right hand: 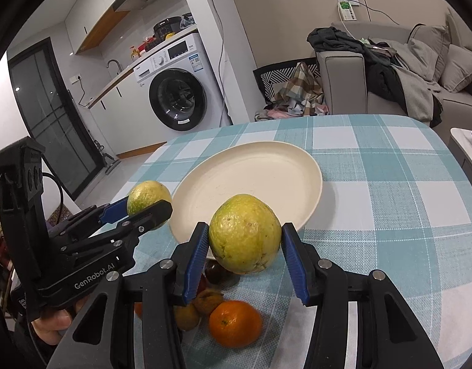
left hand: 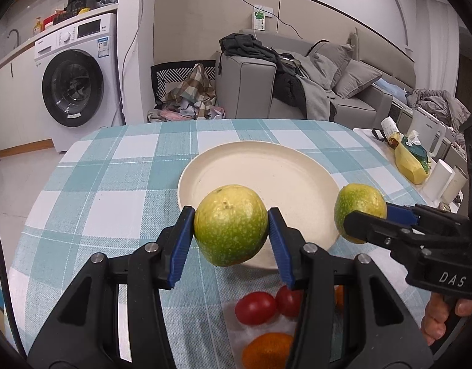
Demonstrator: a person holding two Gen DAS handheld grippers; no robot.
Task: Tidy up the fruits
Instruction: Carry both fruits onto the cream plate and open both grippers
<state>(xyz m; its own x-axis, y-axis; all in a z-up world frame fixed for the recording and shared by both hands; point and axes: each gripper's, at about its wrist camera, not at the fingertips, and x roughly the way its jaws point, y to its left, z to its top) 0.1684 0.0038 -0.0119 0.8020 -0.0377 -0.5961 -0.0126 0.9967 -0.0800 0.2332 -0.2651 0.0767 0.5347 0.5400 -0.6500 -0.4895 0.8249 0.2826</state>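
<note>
My left gripper (left hand: pixel 231 215) is shut on a green-yellow round fruit (left hand: pixel 231 224), held above the near rim of the cream plate (left hand: pixel 266 169). My right gripper (right hand: pixel 245 229) is shut on a second, yellower fruit (right hand: pixel 245 233), also hanging over the near edge of the plate (right hand: pixel 251 169). Each view shows the other tool from the side: the right gripper (left hand: pixel 366 213) with its fruit (left hand: pixel 359 203) at the plate's right edge, the left gripper (right hand: pixel 147 206) with its fruit (right hand: pixel 148 195) at the plate's left edge. The plate holds nothing.
Below the grippers lie red tomatoes (left hand: pixel 256 307), an orange (right hand: pixel 234 323), a dark fruit (right hand: pixel 216 272) and brownish fruits (right hand: pixel 210 299) on a white sheet over the teal checked tablecloth (left hand: pixel 113 184). A yellow bag (left hand: pixel 411 163) and white cups (left hand: pixel 442 181) stand at the right.
</note>
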